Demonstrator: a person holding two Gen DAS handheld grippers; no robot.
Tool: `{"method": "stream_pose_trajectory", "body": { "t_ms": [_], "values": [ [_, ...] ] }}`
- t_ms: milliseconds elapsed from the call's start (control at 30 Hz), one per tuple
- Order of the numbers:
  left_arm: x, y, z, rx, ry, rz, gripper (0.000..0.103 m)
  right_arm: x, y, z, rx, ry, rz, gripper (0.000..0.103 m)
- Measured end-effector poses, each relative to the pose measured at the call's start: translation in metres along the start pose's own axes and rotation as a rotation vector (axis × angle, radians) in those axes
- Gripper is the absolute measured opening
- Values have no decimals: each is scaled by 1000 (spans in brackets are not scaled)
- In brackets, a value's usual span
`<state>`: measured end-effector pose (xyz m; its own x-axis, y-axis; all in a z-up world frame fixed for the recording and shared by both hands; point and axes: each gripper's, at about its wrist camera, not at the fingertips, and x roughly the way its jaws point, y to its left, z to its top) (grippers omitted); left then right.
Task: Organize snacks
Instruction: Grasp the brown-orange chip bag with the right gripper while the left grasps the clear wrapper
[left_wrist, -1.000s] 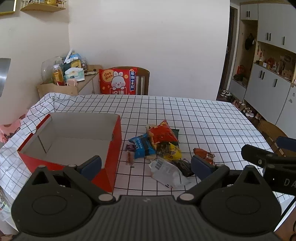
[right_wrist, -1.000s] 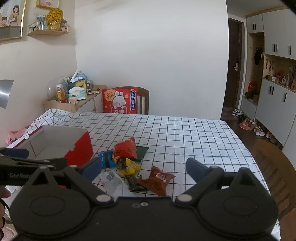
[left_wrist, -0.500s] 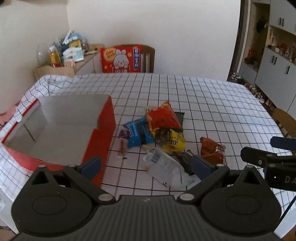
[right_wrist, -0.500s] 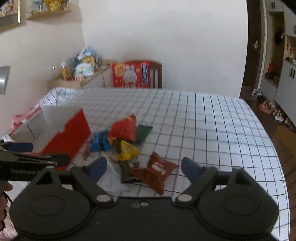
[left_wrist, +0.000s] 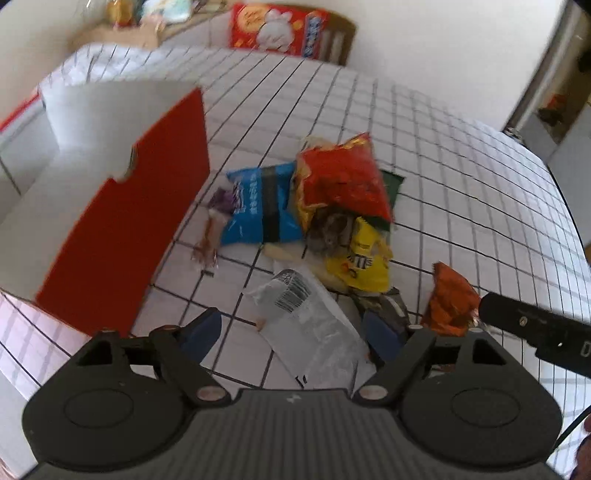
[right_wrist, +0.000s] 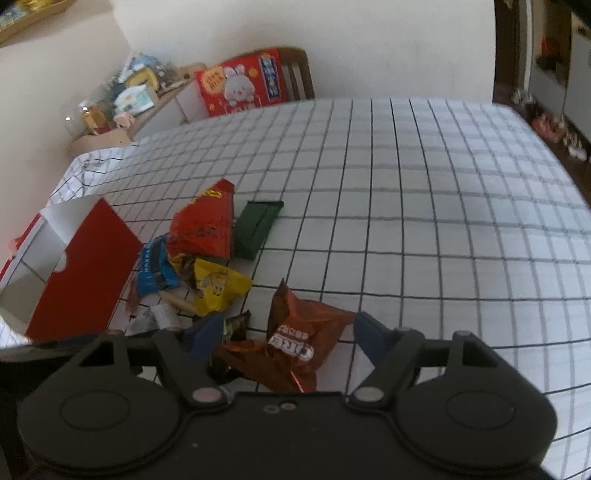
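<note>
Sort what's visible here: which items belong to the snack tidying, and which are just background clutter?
Belongs to the job:
- red box, open
- blue packet
- red chip bag
- yellow packet
- clear wrapper
- orange-brown packet
- dark green packet

Just lying about:
- rabbit-print red pack on the chair
- side shelf clutter

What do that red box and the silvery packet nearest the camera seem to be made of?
The red box looks like thin cardboard: matte red outside, plain white inside, with flat stiff walls and a cut thumb notch in the rim. The silvery packet looks like crinkly plastic film, perhaps foil-lined: its surface is wrinkled and shiny, with a printed barcode. The blur leaves the exact film open.
</note>
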<state>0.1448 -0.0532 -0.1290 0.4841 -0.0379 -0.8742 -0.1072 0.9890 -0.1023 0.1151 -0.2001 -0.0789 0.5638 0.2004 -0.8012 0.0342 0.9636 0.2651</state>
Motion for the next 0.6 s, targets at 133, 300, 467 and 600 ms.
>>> {"method": "stream_pose_trajectory", "body": {
  "t_ms": [133, 300, 467, 600],
  "values": [
    [20, 8, 4, -112, 87, -23, 81, 24, -11, 5, 99, 72, 5, 68],
    [35, 21, 6, -267, 163, -45, 72, 42, -25, 3, 219, 148, 12, 60],
    [40, 24, 6, -319, 181, -44, 60, 49, -29, 4, 262, 180, 34, 50],
    [37, 23, 6, -317, 166, -44, 44, 51, -30, 5, 263, 187, 50, 42]
  ]
}}
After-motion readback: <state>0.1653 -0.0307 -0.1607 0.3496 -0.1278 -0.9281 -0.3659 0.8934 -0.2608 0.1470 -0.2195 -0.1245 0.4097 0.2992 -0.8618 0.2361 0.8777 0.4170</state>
